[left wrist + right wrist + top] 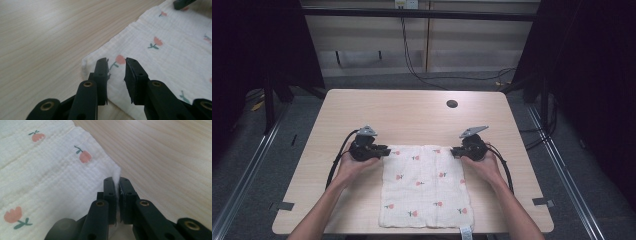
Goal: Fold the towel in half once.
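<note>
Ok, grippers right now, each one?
Left gripper: open, jaws over the cloth corner.
Right gripper: shut on the cloth's other far corner.

Open tabletop all round

The pale wooden table [412, 112] lies bare beyond the white flower-printed muslin cloth [424, 187]; a small dark round hole [452, 104] sits near its far edge.

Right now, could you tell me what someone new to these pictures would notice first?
First, the white cloth with small red flowers, spread flat at the near middle of the wooden table. Next, the two black grippers at its far corners: the right gripper is shut on a pinch of the cloth's corner, while the left gripper stands open over the opposite corner.
</note>
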Tool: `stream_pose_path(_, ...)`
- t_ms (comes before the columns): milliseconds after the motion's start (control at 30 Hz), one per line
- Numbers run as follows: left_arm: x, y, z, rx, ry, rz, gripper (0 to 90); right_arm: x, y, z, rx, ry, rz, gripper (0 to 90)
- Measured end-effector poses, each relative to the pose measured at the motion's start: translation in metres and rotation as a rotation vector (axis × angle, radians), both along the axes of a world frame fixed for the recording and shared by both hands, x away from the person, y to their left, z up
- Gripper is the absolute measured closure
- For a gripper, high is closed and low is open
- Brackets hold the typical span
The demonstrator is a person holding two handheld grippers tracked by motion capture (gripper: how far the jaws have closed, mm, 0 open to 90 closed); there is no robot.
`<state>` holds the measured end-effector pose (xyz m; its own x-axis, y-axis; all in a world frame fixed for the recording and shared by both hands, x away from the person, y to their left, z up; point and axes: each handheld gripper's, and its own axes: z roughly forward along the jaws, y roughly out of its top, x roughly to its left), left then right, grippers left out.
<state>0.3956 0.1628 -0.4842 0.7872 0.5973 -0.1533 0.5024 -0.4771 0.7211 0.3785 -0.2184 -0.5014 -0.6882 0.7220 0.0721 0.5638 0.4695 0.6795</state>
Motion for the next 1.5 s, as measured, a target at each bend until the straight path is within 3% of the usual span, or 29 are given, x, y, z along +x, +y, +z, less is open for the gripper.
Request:
stream_pose_path(33, 0.002, -0.003, -0.002, 0.015, -0.001, -0.003, 71.2, 0.0, 0.0, 0.0, 0.006, 0.001, -0.001, 85.8)
stream_pose_path(133, 0.009, -0.001, -0.01, 0.044, -0.008, 0.059, 66.0, 0.0, 0.0, 0.0, -0.003, -0.004, 0.0, 85.8)
stream_pose_path(200, 0.012, 0.003, -0.013, 0.015, 0.021, 0.075, 65.1, -0.001, 0.001, 0.0, -0.01, -0.009, -0.007, 85.7)
stream_pose_path(267, 0.013, 0.003, -0.015, 0.038, 0.007, 0.103, 64.0, -0.001, 0.001, 0.0, -0.009, -0.013, -0.005, 85.7)
stream_pose_path(367, 0.014, 0.001, -0.017, 0.04, 0.009, 0.076, 60.8, -0.002, 0.001, -0.001, 0.002, -0.018, -0.005, 85.8)
stream_pose_path(500, 0.015, -0.002, -0.018, 0.034, 0.008, 0.083, 55.1, -0.002, 0.0, -0.001, 0.005, -0.011, -0.01, 85.8)
stream_pose_path(633, 0.014, -0.007, -0.016, 0.08, -0.005, 0.071, 53.3, -0.002, -0.001, -0.001, 0.006, -0.012, -0.011, 85.9)
stream_pose_path(867, 0.012, -0.008, -0.017, 0.069, -0.019, 0.05, 56.9, -0.004, -0.002, -0.001, 0.01, -0.008, -0.009, 85.9)
stream_pose_path(1000, 0.008, -0.012, -0.016, 0.07, -0.008, 0.011, 72.0, -0.004, -0.002, -0.001, 0.013, -0.01, -0.008, 85.8)
stream_pose_path(1100, 0.009, -0.01, -0.018, 0.034, 0.012, 0.006, 85.7, -0.004, -0.002, -0.001, 0.017, -0.001, -0.01, 86.0)
stream_pose_path(1200, 0.011, -0.006, -0.017, 0.008, 0.032, 0.015, 86.9, -0.004, -0.006, -0.002, 0.037, 0.01, -0.013, 86.0)
stream_pose_path(1300, 0.011, 0.003, -0.01, -0.056, 0.049, 0.021, 87.3, -0.004, -0.009, -0.002, 0.044, 0.011, -0.023, 86.0)
stream_pose_path(1500, 0.007, 0.003, -0.003, -0.092, 0.035, 0.013, 87.7, -0.007, -0.012, 0.001, 0.058, 0.01, -0.031, 86.1)
